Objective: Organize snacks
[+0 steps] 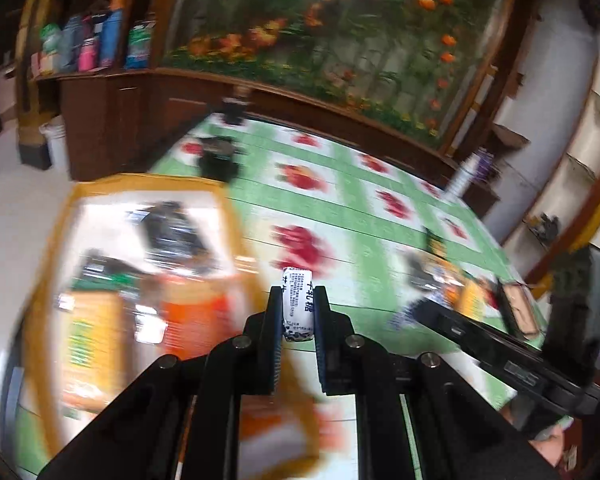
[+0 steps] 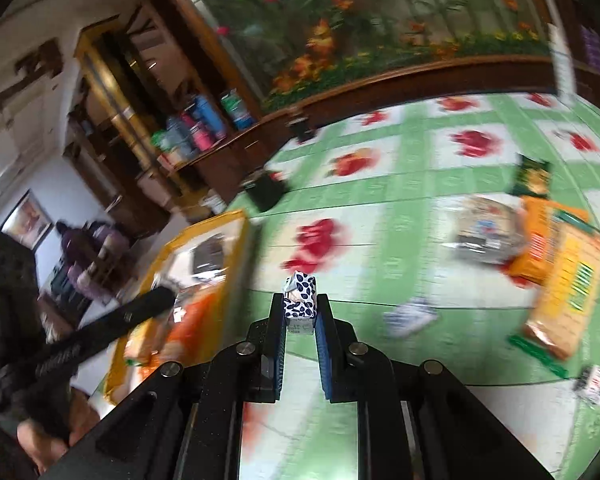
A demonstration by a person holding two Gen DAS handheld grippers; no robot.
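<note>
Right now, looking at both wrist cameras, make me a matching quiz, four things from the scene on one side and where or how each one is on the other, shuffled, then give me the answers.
Things
1. white candy with black print
2. candy in a blue leaf-patterned wrapper
3. yellow-rimmed tray
4. orange snack bag

Places or states
A. lying on the green flowered tablecloth, right side of the right wrist view
B. clamped in the left gripper
C. at the table's left edge, holding snack packets
D. clamped in the right gripper

Pairs: 1-B, 2-D, 3-C, 4-A
</note>
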